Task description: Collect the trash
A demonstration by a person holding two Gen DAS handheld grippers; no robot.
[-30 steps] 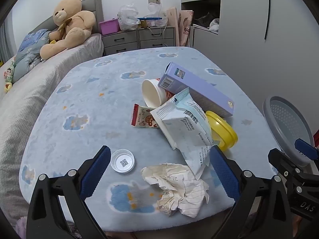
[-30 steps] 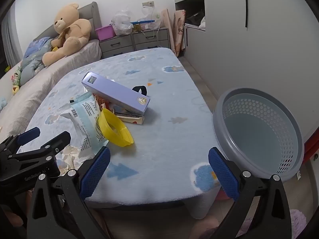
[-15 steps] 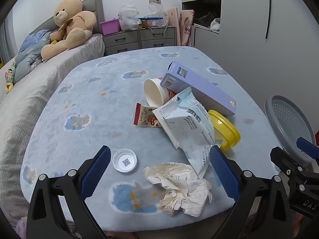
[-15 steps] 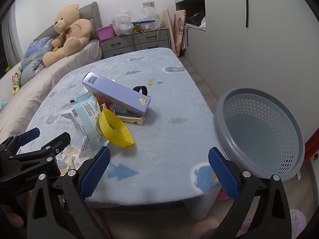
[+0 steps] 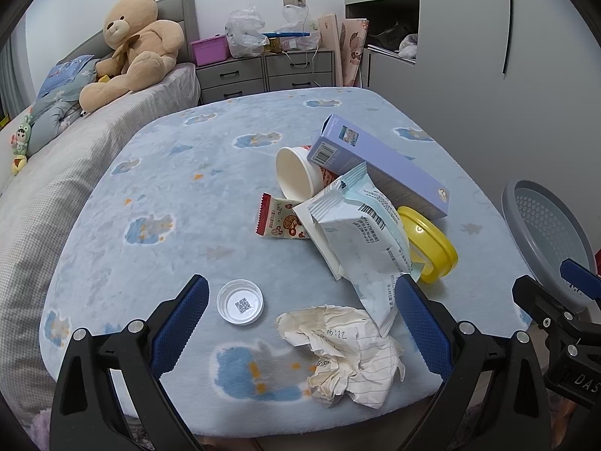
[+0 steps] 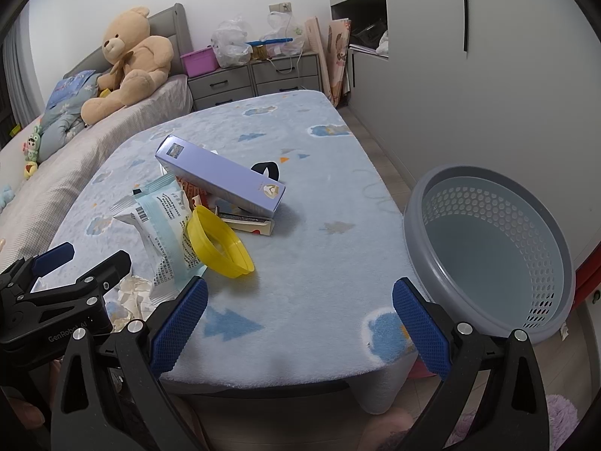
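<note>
A heap of trash is lying on the low table with the pale blue cloud-print cover, while the grey perforated basket is sitting tilted just beside the table's right edge, holding nothing that shows. The left gripper is hovering over the near edge with its blue-padded fingers spread wide and gripping nothing; between them are lying a small clear plastic lid with a code printed on it and a crumpled sheet of lined paper. Beyond these, a white and pale blue snack bag is leaning over a yellow bowl tipped on its side, which is showing an empty inside in the right wrist view. A white paper cup is lying on its side with its open mouth facing the camera and nothing visible in it, touching a long lilac box propped across the pile. A small red-edged wrapper is lying flat to the left of the bag. The right gripper is hanging over the near right corner, its fingers likewise wide apart and empty.
</note>
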